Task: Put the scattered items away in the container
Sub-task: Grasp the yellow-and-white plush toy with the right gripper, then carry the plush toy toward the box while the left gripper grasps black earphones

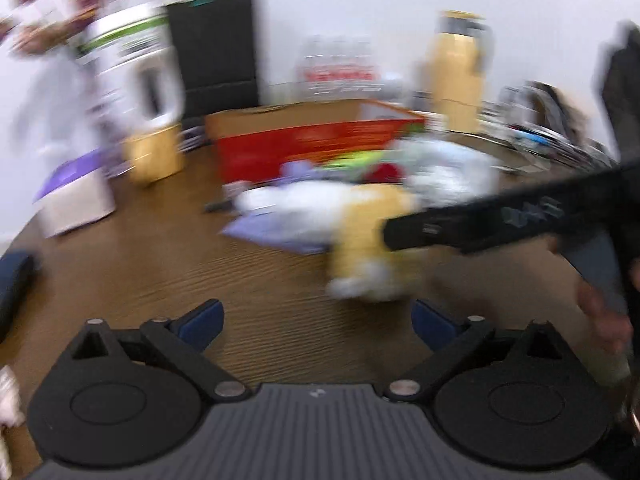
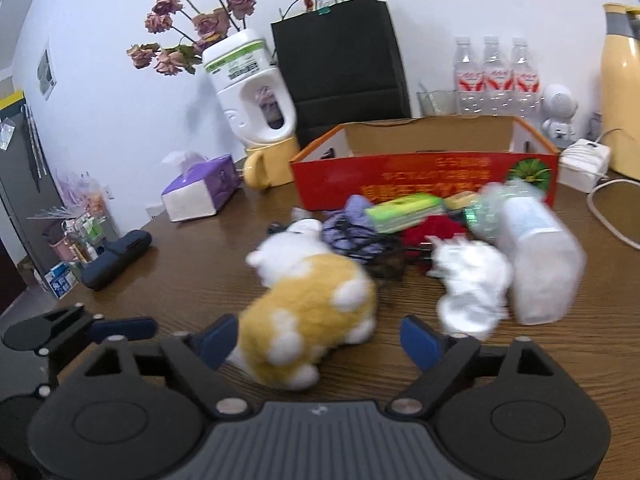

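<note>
Where clutter lies, wooden table (image 2: 192, 280).

This looks like a room in a home or a small office. A brown wooden desk (image 2: 192, 280) stands against a white wall. On it are a purple tissue box (image 2: 200, 188), a yellow mug (image 2: 268, 168), dried roses (image 2: 188, 20) in a white jug, a black paper bag (image 2: 340, 64), three water bottles (image 2: 494, 76) and a yellow flask (image 2: 622, 92).
</note>
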